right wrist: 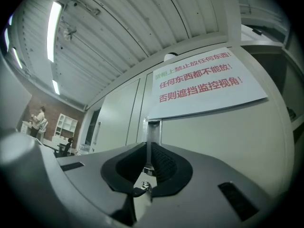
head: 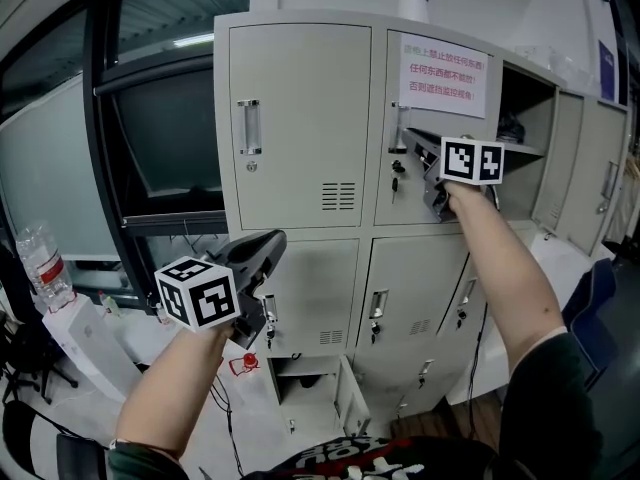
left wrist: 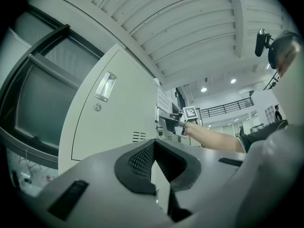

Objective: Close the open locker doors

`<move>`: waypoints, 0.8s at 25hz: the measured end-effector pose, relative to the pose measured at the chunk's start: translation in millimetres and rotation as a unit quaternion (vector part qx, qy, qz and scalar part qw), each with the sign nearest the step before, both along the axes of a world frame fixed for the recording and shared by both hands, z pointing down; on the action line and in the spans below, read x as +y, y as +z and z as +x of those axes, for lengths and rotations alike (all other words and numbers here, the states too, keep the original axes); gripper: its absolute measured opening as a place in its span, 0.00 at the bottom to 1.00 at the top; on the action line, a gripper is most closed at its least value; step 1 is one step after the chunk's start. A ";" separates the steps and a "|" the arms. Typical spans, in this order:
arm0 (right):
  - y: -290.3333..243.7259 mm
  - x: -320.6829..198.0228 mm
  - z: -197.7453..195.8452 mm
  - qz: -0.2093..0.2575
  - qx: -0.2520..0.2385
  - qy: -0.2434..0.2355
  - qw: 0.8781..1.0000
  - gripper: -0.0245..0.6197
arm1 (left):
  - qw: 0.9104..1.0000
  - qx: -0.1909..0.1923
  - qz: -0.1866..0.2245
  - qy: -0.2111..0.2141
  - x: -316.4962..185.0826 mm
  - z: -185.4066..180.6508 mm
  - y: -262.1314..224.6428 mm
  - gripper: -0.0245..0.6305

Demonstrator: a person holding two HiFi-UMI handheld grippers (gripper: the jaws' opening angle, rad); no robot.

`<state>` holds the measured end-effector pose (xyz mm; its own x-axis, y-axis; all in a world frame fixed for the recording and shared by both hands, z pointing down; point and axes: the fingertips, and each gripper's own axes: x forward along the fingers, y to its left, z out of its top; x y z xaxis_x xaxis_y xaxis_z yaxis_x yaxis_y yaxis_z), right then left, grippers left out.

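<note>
**A:** What surrounds the lockers (head: 300, 118)?

**B:** There's a dark window (head: 165, 138) to the left and a water bottle (head: 45, 263) at lower left. A white roll (head: 413, 0) stands on top. Keys (head: 395, 180) hang just below the right gripper (head: 412, 143), and the person's forearm (head: 500, 268) crosses the lower lockers.

**A:** And the door being worked on?

**B:** It's the upper-middle door (right wrist: 223, 141), which carries a printed sign (head: 443, 73). It is tall and upright, facing the camera. Its narrow handle (right wrist: 153, 127) runs vertically along the left edge, and the right gripper's jaws pinch that strip.

**A:** What about the other gripper?

**B:** The left gripper (head: 275, 238) sits at lower left, away from the lockers, with its jaws pressed together on nothing.

**A:** Is anything unclear?

**B:** I can't tell whether the signed door is fully closed. The open compartment (head: 525, 98) at upper right is dark inside. A low door (head: 350, 398) at bottom centre hangs open, and the right edge cuts off the lockers there.
</note>
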<state>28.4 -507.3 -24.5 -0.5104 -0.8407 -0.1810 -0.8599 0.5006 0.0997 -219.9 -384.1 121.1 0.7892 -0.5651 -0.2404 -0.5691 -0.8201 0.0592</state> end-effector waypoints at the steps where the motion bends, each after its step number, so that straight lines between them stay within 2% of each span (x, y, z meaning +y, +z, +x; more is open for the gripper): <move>1: 0.5 3.2 2.7 0.000 -0.003 0.000 1.000 0.12 | 1.000 0.000 0.000 0.001 1.1 0.1 -0.4 0.04; 9: 8.4 45.5 12.8 0.004 -0.005 0.002 1.000 0.12 | 1.000 -0.004 0.003 0.017 15.4 7.5 -1.3 0.04; 15: 31.2 80.8 17.0 0.003 0.009 0.006 1.000 0.12 | 1.000 -0.006 0.008 0.029 26.8 18.1 -0.6 0.04; 20: 53.6 117.0 27.9 0.005 0.029 -0.004 1.000 0.12 | 1.000 -0.001 0.009 0.023 33.3 37.8 -3.8 0.04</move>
<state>56.3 -390.2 29.1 -0.5262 -0.8353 -0.1591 -0.8490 0.5055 0.1540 -182.2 -350.8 117.3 0.8145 -0.5244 -0.2483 -0.5315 -0.8459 0.0431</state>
